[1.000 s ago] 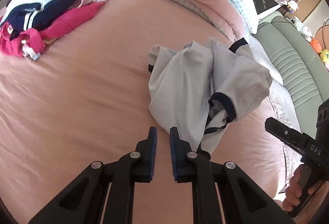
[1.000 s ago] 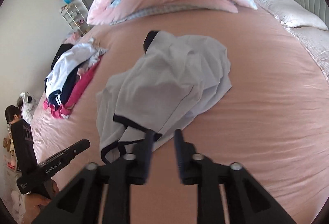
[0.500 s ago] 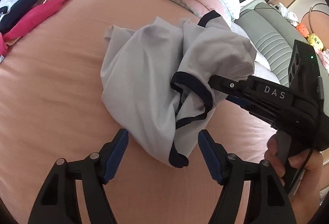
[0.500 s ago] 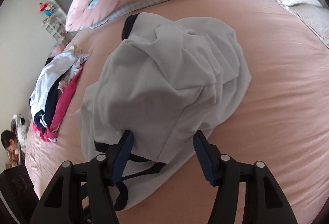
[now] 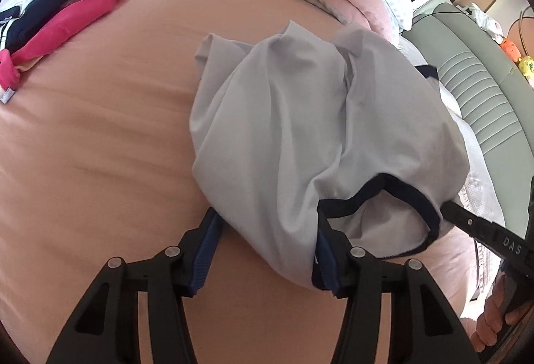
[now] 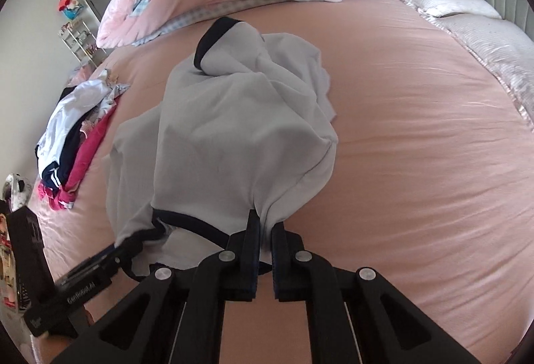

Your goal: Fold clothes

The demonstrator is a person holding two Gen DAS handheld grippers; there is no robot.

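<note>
- The grey shirt (image 6: pixel 233 137) lies crumpled in a heap on the pink bed (image 6: pixel 417 147), about in the middle, well apart from the pile of other clothes (image 6: pixel 76 143) at the left edge.
- It looks light, thin and very soft; I judge it will sag and slide over itself when lifted, so one grip alone would only drag a bunch of it.
- The dark-trimmed edges, like the sleeve opening (image 5: pixel 393 194) near the front, seem the best places to take hold, because the hem is thicker and shows where the garment ends.
- The right hand-held gripper (image 6: pixel 262 247) is closed tight on a pinch of the grey cloth at the near edge of the heap.
- The left hand-held gripper (image 5: pixel 263 250) stands about half wide and its jaws are closing; a fold of the shirt hangs between them, but the pads do not press it yet.
- The heap hides its own shape: I cannot tell front from back, nor where the neck and the second sleeve lie.
- Which layer the right gripper has caught is not visible.
- The person is cut off; only fingers (image 5: pixel 494 320) on a handle show.
</note>
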